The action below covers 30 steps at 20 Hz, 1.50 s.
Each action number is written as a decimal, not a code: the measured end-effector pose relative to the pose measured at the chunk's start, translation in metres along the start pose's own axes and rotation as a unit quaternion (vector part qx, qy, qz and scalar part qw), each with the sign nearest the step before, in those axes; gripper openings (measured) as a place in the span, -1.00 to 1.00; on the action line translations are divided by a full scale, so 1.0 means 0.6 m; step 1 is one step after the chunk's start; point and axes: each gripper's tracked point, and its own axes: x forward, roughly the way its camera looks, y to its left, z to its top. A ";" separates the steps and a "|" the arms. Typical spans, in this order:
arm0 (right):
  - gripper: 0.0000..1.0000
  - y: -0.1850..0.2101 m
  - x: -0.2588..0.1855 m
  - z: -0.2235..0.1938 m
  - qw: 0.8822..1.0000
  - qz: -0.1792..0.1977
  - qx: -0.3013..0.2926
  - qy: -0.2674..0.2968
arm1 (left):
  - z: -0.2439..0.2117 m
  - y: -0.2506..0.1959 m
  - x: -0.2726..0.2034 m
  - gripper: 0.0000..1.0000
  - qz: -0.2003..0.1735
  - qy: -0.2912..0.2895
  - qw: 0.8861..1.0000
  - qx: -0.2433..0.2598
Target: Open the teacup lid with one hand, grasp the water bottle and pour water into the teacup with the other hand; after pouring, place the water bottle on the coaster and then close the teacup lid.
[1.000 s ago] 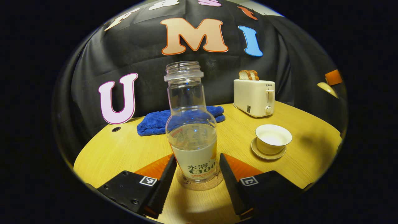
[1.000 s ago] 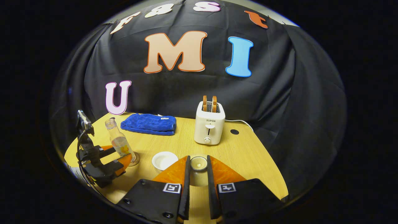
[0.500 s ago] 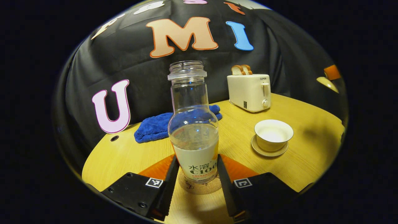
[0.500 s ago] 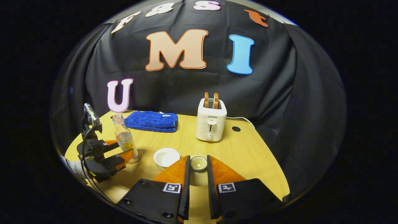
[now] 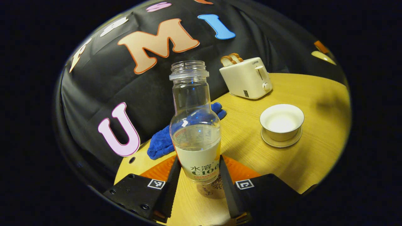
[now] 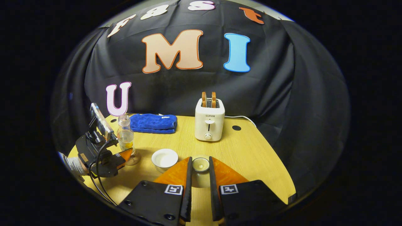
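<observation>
My left gripper is shut on the lower body of an uncapped clear water bottle, part full and with a white label. The bottle hangs a little above the round cork coaster, its base off the cork. To the right the open cream teacup stands on its saucer. My right gripper is shut on the knob of the teacup lid, held up in the air right of the teacup. In the right gripper view the left gripper and bottle are at far left.
A cream toaster with two bread slices stands at the back of the wooden table. A folded blue towel lies at the back left. A sleeve shows behind the left gripper.
The left gripper's fingers closed on the bottle, then raised it off the coaster and swung its view to the left. The right gripper stays almost still with the lid.
</observation>
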 end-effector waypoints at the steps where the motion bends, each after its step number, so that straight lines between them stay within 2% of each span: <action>1: -0.41 -0.002 0.001 -0.001 1.000 0.001 0.004 -0.001 | 0.004 0.002 -0.001 0.31 -0.001 -0.001 1.000 0.016; 7: -0.41 -0.005 0.005 -0.018 1.000 0.014 0.026 0.001 | 0.022 0.010 -0.004 0.31 -0.011 -0.007 0.995 0.101; 10: -0.42 -0.007 0.003 -0.026 0.999 0.019 0.026 0.001 | 0.025 0.016 0.000 0.31 -0.011 -0.003 0.988 0.153; 14: -0.41 -0.005 0.005 -0.036 0.999 0.028 0.038 0.007 | 0.025 0.022 0.002 0.31 -0.016 0.004 0.970 0.243; 21: -0.42 0.006 0.007 -0.041 0.998 0.049 0.033 0.006 | 0.017 0.016 0.003 0.29 -0.029 0.033 0.942 0.332; 26: -0.42 0.002 0.011 -0.045 0.998 0.054 0.038 0.007 | 0.012 0.007 0.008 0.29 -0.039 0.054 0.915 0.398; 30: -0.42 -0.006 0.013 -0.046 0.998 0.054 0.044 0.006 | 0.020 0.007 0.016 0.30 -0.040 0.063 0.898 0.434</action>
